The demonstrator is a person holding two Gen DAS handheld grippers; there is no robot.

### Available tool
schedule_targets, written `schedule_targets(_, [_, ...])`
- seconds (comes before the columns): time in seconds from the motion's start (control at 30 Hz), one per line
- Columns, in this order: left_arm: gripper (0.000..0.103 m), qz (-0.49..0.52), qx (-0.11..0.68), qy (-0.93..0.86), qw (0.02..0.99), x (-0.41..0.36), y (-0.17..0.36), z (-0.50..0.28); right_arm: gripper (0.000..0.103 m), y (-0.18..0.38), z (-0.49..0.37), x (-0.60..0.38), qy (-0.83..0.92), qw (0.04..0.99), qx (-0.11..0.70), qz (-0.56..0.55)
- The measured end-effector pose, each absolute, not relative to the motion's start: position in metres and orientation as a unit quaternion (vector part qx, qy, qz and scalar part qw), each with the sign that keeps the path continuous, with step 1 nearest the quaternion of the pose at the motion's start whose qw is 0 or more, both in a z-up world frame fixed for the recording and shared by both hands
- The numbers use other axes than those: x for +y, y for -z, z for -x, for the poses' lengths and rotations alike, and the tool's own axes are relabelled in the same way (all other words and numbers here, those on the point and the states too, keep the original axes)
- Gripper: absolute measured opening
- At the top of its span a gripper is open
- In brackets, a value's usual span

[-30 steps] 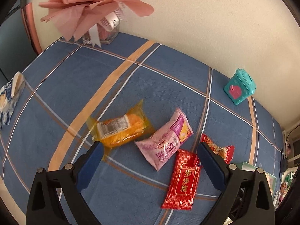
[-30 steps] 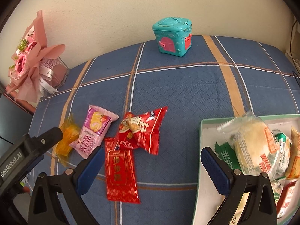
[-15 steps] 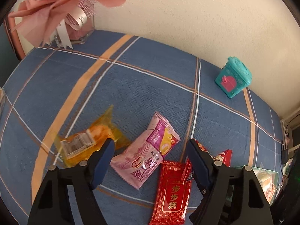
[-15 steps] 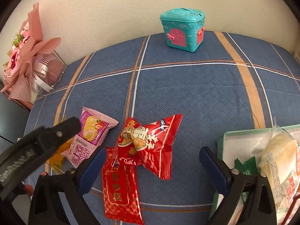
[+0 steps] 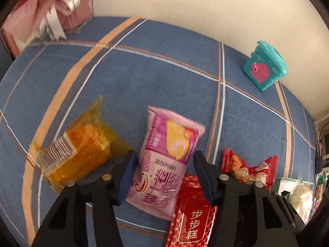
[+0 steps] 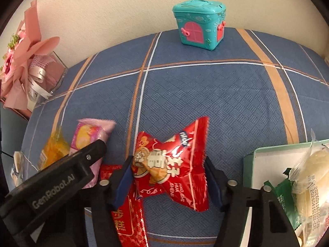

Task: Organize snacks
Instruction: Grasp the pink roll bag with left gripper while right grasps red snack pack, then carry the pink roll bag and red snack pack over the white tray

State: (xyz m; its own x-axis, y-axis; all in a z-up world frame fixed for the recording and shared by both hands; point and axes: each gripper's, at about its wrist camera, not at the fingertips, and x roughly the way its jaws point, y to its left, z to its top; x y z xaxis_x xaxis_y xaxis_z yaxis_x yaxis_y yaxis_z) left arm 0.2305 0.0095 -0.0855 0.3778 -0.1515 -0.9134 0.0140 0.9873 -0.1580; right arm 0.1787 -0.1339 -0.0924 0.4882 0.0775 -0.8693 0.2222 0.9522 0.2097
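Both claws point down at the cluster of snack packets on the counter's blue plaid cloth [image 6: 205, 94], each straddling one packet.

The left claw [image 5: 163, 173] has the pink-and-purple cake packet [image 5: 164, 158] between its fingers; its jaws are closing. The packet's long axis runs away from the claw, toward the teal toy house [image 5: 264, 70], so the fingers cross its narrow width near the lower half. Whether the pads have bitten yet cannot be told; the film looks blurred and slightly raised at its far end.

The right claw [image 6: 166, 177] frames the red crinkled snack bag [image 6: 174, 164], jaws closing, blue pads [image 6: 123, 181] at or against the bag's side seams. The bag's long axis lies across the claw, one corner flaring up toward the toy house.

The green-rimmed tray [image 6: 249, 160], already holding wrapped buns and other packets, sits on the right claw's side of the toy house, so the right hand is much the nearer for delivery.

All the wrappers are thin, glossy film with serrated ends, soft and puffy; they will likely crumple and may slip. A flat red patterned sachet [image 5: 192, 222] lies partly under both packets and could drag along. The translucent orange cake packet [image 5: 80, 154] lies just beside the left claw, farthest from the tray.
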Motion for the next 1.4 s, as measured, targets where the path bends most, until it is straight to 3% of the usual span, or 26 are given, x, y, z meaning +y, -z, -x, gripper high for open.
schedule_targets(0.13, [0.043,0.071,0.56,0.043,0.824,0.014,0.089,-0.231,0.059,0.093,-0.178,-0.135,0.044,0.849,0.503,-0.156])
schedule_targets(0.3, [0.04,0.081,0.562,0.041,0.822,0.017,0.086,-0.23,0.059,0.09,-0.174,-0.14,0.051,0.849,0.502,-0.159])
schedule_targets(1.4, [0.039,0.078,0.519,0.045,0.85,0.014,0.011,-0.142,0.059,0.022,-0.083,-0.142,0.058,0.863,0.48,-0.148])
